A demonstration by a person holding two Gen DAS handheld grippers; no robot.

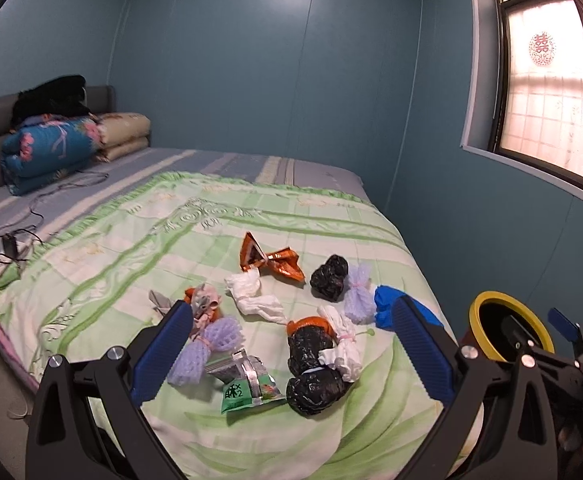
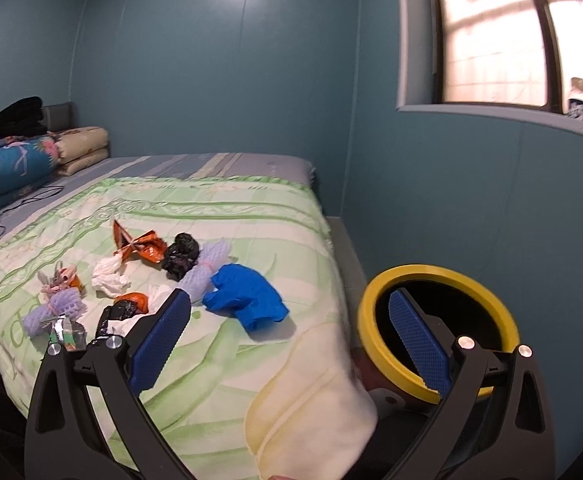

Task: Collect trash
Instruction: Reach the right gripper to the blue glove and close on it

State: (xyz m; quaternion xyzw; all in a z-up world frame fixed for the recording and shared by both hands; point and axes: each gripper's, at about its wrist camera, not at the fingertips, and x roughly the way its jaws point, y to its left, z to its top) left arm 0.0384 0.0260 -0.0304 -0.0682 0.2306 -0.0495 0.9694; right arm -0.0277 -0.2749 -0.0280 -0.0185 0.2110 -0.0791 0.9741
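Fingers point(image 1: 163, 344) of the left gripper point(image 1: 287, 348) stand wide apart and empty over the bed point(image 1: 103, 240), where the trash lies between them: a green snack packet point(image 1: 251, 390), black bags point(image 1: 313, 392) and purple foam nets point(image 1: 205, 350). From the right wrist, the right gripper point(image 2: 291, 340) is likewise spread and empty, a blue glove point(image 2: 247, 298) on the bed ahead and the yellow-rimmed bin point(image 2: 371, 304) beside the bed behind its right finger.

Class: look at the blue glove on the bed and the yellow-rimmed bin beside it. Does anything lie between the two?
Nothing visible does. The blue glove lies nearest the bed's edge, with only bare quilt between it and the bin. The right tongs, open, hover over that stretch.
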